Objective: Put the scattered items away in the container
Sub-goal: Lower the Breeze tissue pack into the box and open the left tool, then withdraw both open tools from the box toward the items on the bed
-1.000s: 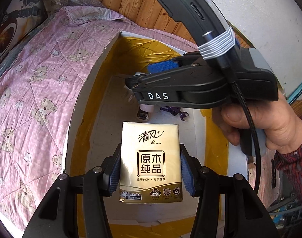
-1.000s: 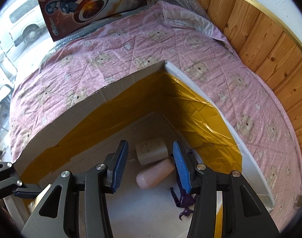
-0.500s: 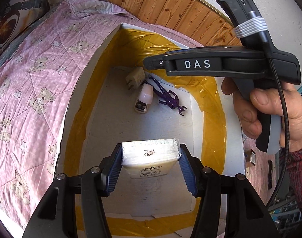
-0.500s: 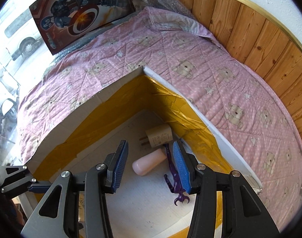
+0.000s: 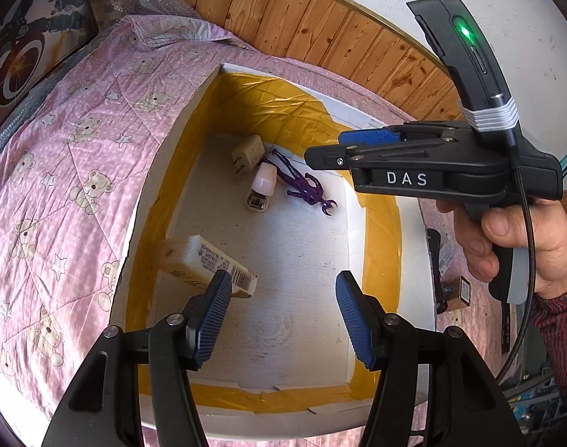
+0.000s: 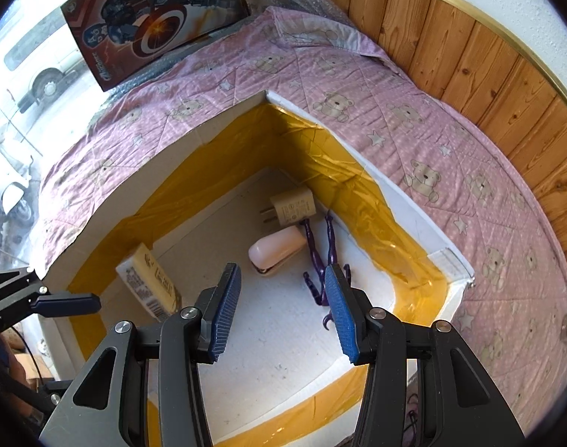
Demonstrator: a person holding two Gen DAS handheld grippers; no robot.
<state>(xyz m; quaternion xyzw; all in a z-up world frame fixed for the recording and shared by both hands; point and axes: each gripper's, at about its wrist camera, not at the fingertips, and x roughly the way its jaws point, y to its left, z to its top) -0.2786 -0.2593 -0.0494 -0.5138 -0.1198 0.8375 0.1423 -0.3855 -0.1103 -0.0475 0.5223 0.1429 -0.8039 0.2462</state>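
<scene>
left gripper wide open, empty, above the box. tissue pack tilted against the wall by its left finger. right gripper open, empty, over the stapler, plug, figure.

We cannot read the print on the tissue pack — its near end sits behind a blue pad. At right, small items past the box wall stay unidentifiable — the poster is cut off upper left.
</scene>
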